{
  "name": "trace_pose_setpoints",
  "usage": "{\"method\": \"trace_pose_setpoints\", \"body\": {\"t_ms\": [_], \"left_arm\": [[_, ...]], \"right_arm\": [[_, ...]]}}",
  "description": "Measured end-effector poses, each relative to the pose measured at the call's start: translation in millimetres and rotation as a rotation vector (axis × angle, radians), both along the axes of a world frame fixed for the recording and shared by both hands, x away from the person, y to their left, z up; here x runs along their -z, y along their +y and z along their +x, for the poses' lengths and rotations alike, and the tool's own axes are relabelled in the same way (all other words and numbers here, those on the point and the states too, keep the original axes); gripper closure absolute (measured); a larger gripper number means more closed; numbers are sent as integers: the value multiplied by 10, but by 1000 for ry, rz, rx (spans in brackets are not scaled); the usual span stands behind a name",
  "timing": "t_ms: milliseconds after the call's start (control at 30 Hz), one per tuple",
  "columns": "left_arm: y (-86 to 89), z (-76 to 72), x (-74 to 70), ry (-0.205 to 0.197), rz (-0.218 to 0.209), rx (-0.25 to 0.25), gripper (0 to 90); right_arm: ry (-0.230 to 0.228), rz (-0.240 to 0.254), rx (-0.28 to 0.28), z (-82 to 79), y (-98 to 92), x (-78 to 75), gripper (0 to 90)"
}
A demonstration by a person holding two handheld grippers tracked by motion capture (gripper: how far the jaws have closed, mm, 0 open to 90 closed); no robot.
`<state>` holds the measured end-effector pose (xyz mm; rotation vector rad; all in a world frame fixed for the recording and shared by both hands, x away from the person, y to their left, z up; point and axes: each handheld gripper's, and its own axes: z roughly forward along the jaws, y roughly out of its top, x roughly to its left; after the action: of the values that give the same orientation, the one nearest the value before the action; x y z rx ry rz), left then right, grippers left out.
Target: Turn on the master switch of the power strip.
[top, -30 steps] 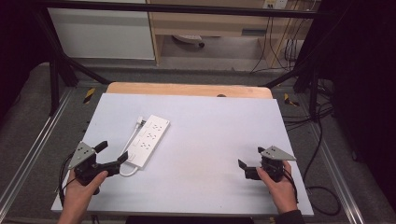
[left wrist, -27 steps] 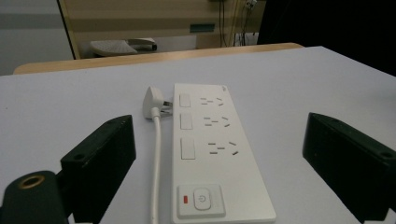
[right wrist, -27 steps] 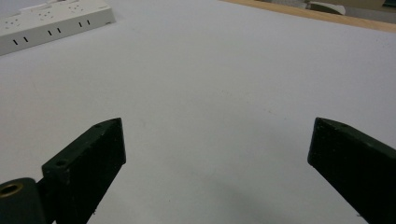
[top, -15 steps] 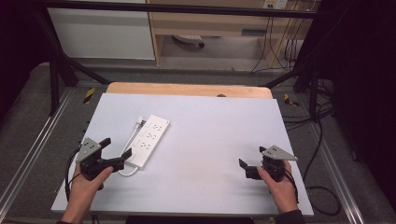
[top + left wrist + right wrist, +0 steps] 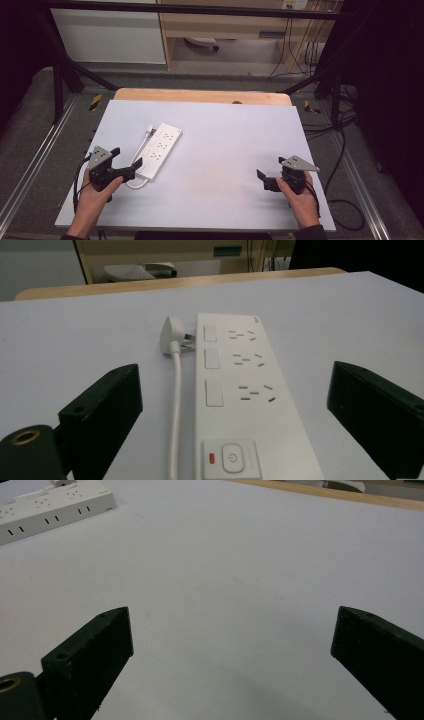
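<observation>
In the high view, a white power strip (image 5: pixel 160 150) lies left of centre on the table (image 5: pixel 230 130). The left gripper (image 5: pixel 127 161) sits just beside it, the right gripper (image 5: pixel 270 175) well apart. Each gripper view shows wide-spread, empty jaws; the left gripper view shows the strip's plug (image 5: pixel 170 335) alongside its far end.

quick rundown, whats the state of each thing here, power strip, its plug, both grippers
white three-outlet power strip: flat on the table, sockets empty
white plug on its cord: unplugged, lying beside the strip's far end
left gripper: open, fingers at the strip's near end, holding nothing
right gripper: open, holding nothing, apart from the strip
</observation>
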<state>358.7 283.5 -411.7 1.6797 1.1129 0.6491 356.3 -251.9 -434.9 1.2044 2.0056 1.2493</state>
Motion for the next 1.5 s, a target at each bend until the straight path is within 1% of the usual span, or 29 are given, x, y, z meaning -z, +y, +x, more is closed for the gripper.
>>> {"method": "trace_pose_setpoints", "body": {"t_ms": [167, 333, 500, 633, 733, 833, 1033, 1100, 1300, 1500], "left_arm": [[5, 41, 18, 13, 10, -7, 76], [-24, 82, 39, 27, 19, 5, 84], [-48, 109, 58, 40, 27, 15, 109], [-58, 108, 61, 48, 29, 24, 148], [-62, 106, 56, 55, 24, 30, 196], [-66, 100, 46, 59, 32, 40, 252], [-79, 108, 52, 81, 37, 53, 349], [-89, 114, 53, 84, 50, 59, 376], [-115, 149, 60, 90, 77, 68, 497], [-97, 146, 70, 101, 94, 70, 642]], "right_arm": [[1, 2, 1, 1, -1, -1, 37], [2, -3, 1, 5, -6, 2, 37], [6, 1, 5, 5, -10, 0, 37], [7, 1, 7, 5, -16, -2, 37], [10, 1, 10, 6, -19, -2, 37], [11, 0, 11, 7, -22, -2, 38], [12, -2, 12, 12, -22, 1, 38], [12, -3, 13, 12, -22, 1, 38], [12, 0, 16, 10, -26, -1, 38], [12, -5, 16, 13, -24, 1, 39]]}}
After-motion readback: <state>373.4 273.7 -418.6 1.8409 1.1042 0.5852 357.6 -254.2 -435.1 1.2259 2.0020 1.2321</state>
